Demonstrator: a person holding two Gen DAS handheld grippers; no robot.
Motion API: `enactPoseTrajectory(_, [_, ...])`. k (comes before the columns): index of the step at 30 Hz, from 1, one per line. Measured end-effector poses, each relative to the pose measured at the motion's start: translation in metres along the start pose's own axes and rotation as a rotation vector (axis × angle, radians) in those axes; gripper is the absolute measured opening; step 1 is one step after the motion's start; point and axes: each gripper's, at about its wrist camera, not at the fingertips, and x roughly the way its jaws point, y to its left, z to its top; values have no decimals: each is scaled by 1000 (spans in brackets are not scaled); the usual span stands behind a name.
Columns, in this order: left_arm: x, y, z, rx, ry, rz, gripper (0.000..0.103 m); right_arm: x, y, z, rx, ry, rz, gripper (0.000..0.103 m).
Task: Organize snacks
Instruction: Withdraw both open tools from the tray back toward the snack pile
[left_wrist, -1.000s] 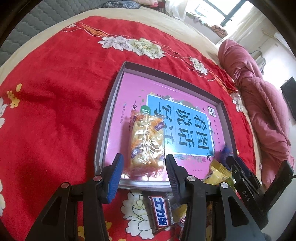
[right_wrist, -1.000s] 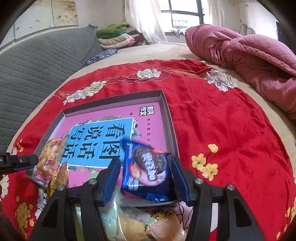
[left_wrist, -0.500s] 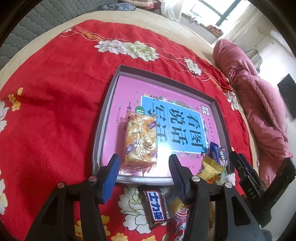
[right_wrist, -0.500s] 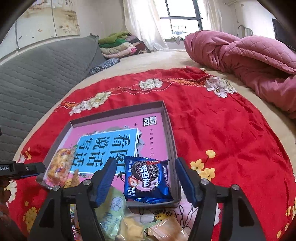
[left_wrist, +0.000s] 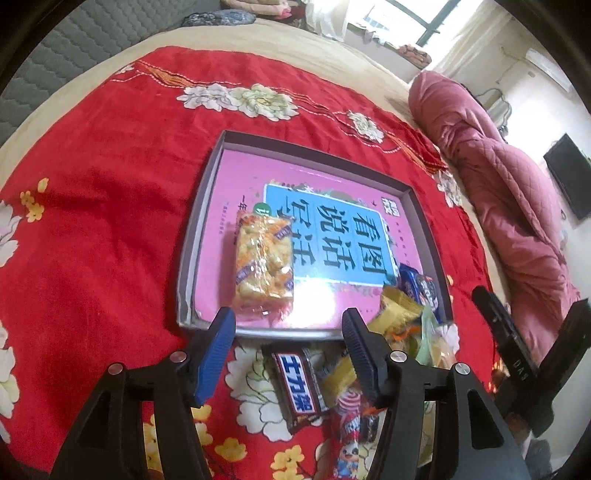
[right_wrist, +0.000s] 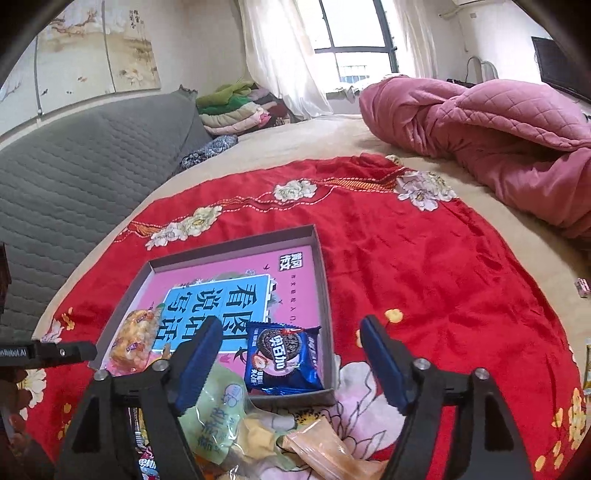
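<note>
A shallow grey box (left_wrist: 190, 254) (right_wrist: 325, 295) lined with a pink and blue printed sheet lies on the red cloth. A clear pack of yellow crisp snack (left_wrist: 264, 264) (right_wrist: 133, 341) lies in its near left corner. The blue Oreo pack (right_wrist: 282, 356) (left_wrist: 421, 288) lies in the other near corner. My left gripper (left_wrist: 288, 336) hangs above the box's near rim, jaws opening, nothing between them. Over the Oreo corner my right gripper (right_wrist: 291, 352) is also opening and empty. Loose snacks sit before the box: a dark chocolate bar (left_wrist: 297, 387), a pale green pack (right_wrist: 214, 417), an orange sachet (right_wrist: 325, 450).
The red flowered cloth (right_wrist: 424, 280) covers a beige bed. A rolled pink quilt (right_wrist: 491, 133) lies at the back right. A grey padded headboard (right_wrist: 74, 170) runs along the left. Small wrappers (right_wrist: 581, 286) lie off the cloth's right edge.
Both grippers have let go of their packs, widened and drawn back and up. The yellow snack pack and the Oreo pack now lie flat in the box.
</note>
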Motion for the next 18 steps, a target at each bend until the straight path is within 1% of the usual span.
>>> enactPoseTrajectory(5, [-1, -4, -9, 17, 12, 5, 62, -13, -5, 1, 9, -13, -6, 77])
enactPoseTrajectory(10, [-3, -5, -18, 40, 28, 9, 62, -25, 1, -3, -10, -16, 8, 77])
enactPoseTrajectory(18, [-6, -6, -28, 53, 36, 12, 62, -35, 5, -14, -17, 16, 6, 77])
